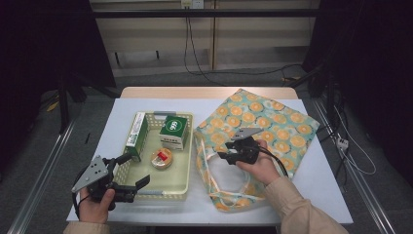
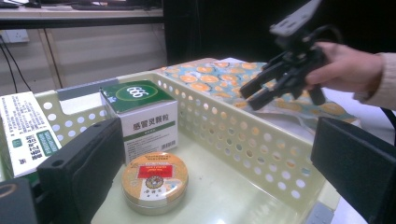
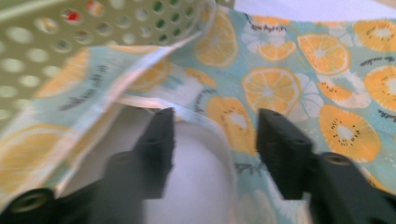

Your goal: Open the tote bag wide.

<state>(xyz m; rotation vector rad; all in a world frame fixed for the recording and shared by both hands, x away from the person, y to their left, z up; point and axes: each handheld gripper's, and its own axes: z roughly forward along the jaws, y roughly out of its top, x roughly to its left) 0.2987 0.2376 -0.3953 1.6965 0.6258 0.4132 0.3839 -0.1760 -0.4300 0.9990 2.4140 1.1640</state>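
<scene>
A pale green perforated basket [image 1: 180, 187] sits on the white table and holds a tall green-and-white box [image 1: 136, 136], a green-topped white box [image 1: 174, 131] and a round tin [image 1: 161, 158]. My left gripper [image 1: 133, 171] is open at the basket's near left corner, its jaws straddling the rim. In the left gripper view the tin [image 2: 154, 181] lies just ahead. To the right lies a fabric bag printed with orange slices [image 1: 272, 122]. My right gripper [image 1: 222, 155] is open at the bag's mouth; the white-edged hem [image 3: 212, 128] runs between its jaws.
The bag's white handles [image 1: 219, 195] loop toward the table's near edge. The basket wall [image 3: 93, 28] stands close beside the bag's opening. Bare white table [image 1: 321, 180] lies right of the bag. Cables hang behind the table's far edge.
</scene>
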